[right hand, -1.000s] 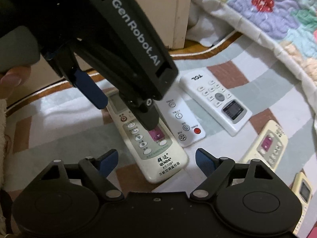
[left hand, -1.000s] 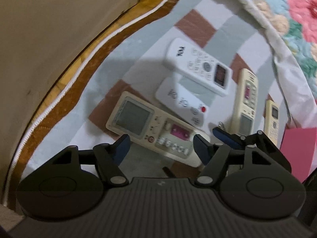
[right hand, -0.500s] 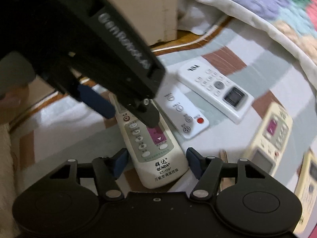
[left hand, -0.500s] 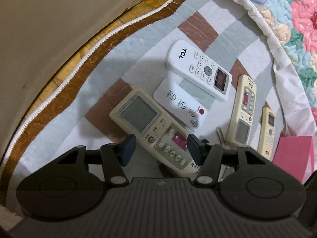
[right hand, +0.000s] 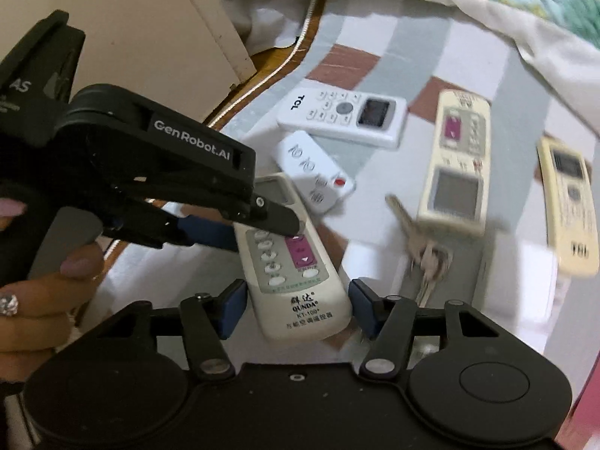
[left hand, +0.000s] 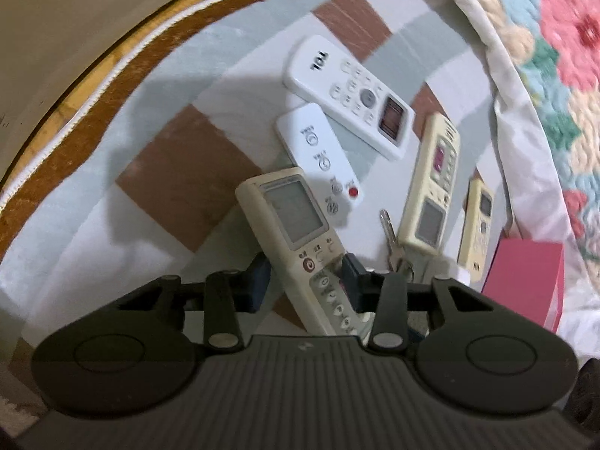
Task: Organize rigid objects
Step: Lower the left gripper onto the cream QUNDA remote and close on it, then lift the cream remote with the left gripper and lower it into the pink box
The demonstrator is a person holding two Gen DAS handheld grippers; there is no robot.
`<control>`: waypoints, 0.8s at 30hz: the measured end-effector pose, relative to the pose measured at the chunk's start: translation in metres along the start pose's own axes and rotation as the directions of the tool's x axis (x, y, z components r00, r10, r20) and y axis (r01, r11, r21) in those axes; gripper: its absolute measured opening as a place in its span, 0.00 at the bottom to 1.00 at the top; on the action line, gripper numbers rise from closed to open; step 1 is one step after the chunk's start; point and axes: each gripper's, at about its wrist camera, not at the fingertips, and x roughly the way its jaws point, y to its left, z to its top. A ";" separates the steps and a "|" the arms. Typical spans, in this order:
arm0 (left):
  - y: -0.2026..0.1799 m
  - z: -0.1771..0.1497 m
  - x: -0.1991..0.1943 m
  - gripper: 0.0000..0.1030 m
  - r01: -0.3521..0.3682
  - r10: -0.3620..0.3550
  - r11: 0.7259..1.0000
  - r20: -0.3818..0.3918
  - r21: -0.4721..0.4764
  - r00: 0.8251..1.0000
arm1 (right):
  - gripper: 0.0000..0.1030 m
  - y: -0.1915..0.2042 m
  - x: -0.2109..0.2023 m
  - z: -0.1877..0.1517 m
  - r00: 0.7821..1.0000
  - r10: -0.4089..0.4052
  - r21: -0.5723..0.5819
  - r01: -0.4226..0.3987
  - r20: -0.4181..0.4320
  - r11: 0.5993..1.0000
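Observation:
A cream QUNDA remote (left hand: 296,232) (right hand: 296,277) lies on the patchwork blanket. My left gripper (left hand: 305,275) is shut on its middle, pads on both long edges. My right gripper (right hand: 298,305) straddles the remote's near end, jaws open with a small gap on each side. Beyond lie a small white remote (left hand: 318,157) (right hand: 315,170), a white TCL remote (left hand: 348,93) (right hand: 341,116), a long cream remote (left hand: 431,183) (right hand: 457,161) and a small cream remote (left hand: 478,217) (right hand: 570,202).
A bunch of keys (left hand: 393,247) (right hand: 423,251) lies beside the long cream remote. A pink box (left hand: 525,281) stands at the right. A floral quilt (left hand: 555,75) borders the far right. A beige cabinet (right hand: 123,37) and wooden floor strip (left hand: 86,93) lie left.
My left gripper has closed on the QUNDA remote and turned it more upright in view. My right gripper has moved in around its near end.

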 end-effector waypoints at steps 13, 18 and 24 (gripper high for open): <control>-0.024 -0.016 0.010 0.28 -0.084 0.088 0.978 -0.017 0.189 0.996 | 0.59 -0.004 0.026 -0.017 0.995 0.099 -0.026 -0.099 -0.031 0.995; -0.027 -0.018 0.005 0.27 -0.099 0.099 0.969 0.011 0.225 0.995 | 0.57 0.007 0.032 -0.014 0.997 0.079 -0.068 -0.078 0.009 0.995; -0.035 -0.032 0.000 0.27 -0.079 0.083 0.956 0.000 0.281 0.997 | 0.57 -0.003 0.016 -0.029 0.996 0.075 -0.017 -0.074 0.047 0.997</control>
